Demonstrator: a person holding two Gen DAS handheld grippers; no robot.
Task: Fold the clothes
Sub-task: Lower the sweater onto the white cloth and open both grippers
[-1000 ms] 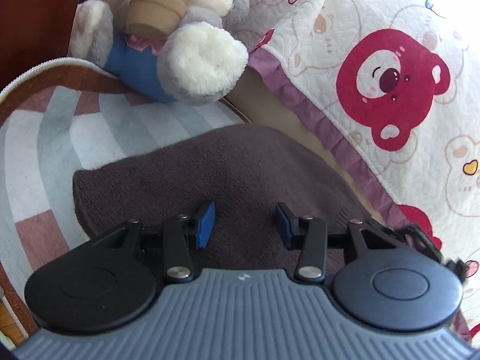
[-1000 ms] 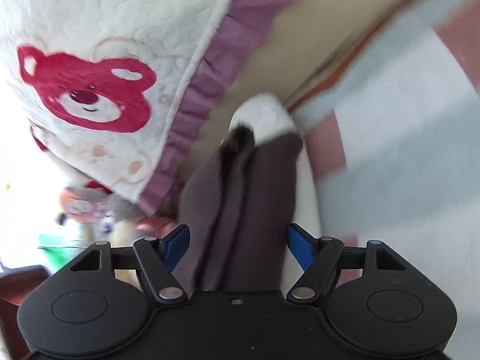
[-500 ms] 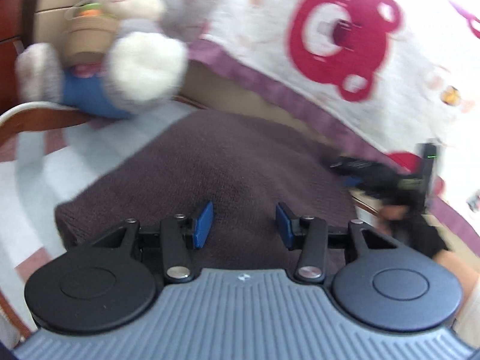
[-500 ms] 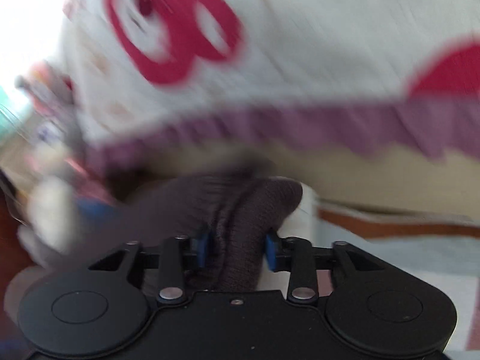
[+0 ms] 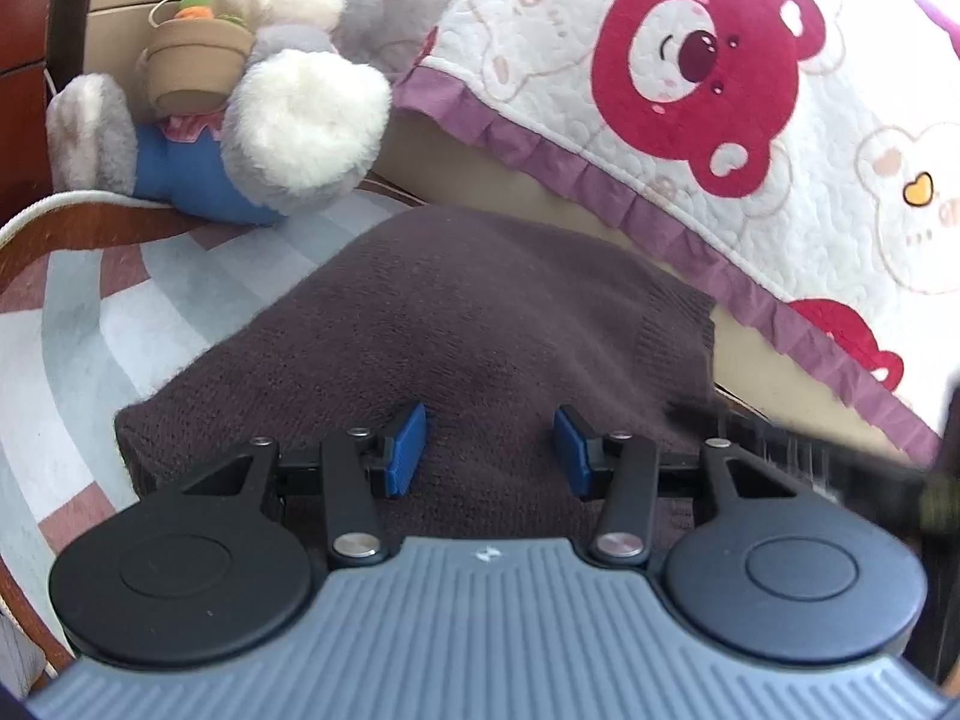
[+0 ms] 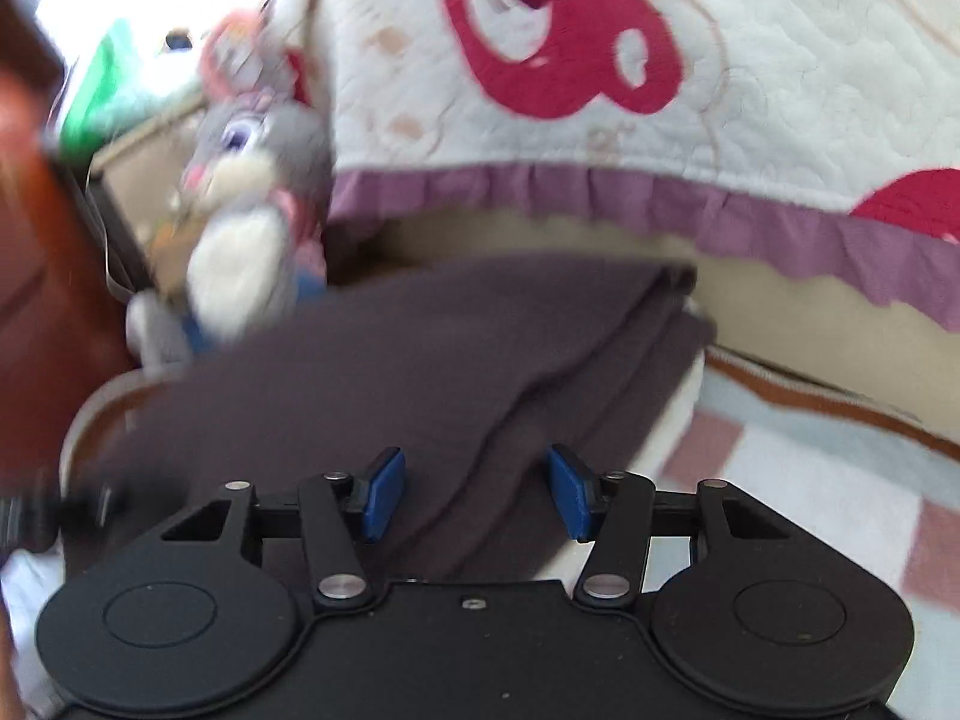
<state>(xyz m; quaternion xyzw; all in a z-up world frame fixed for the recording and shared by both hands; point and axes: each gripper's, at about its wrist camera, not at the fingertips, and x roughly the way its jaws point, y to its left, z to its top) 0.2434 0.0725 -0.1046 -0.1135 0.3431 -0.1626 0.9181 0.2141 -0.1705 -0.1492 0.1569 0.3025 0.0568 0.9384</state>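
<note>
While the brown sweater (image 5: 480, 312) lies on the striped rug (image 5: 90, 312), right next to the bed, it already looks like a small, neat pile. It is not spread out wide. No sleeves stick out that I can see. In the right wrist view, the right side of the pile shows one layer lying on top of another, so it has been folded over at least once. I think most of the folding is done.

The left fingers (image 5: 407, 450) are partly open. They hang over the near edge of the sweater, with brown cloth showing in the gap between them. They do not pinch it and they hold nothing.

The right fingers (image 6: 381, 495) have just been opening. A ridge of the sweater sits in the gap between them, but the blue pads do not squeeze it. So the cloth is let go and rests on the rug by itself. That picture is a bit blurry, so small things are hard to see.

What is left? Maybe one more fold to make the pile smaller, or a little pat to make the top flat, because the middle bulges up a bit. It could also be finished as it is. I cannot tell how tidy the far edge is.

A plush bunny (image 5: 288, 90) sits at the far end of the rug, near the sweater but not touching it. A bear quilt (image 5: 660, 180) hangs off the bed just beside the pile. I see no other clothes waiting to be folded.
</note>
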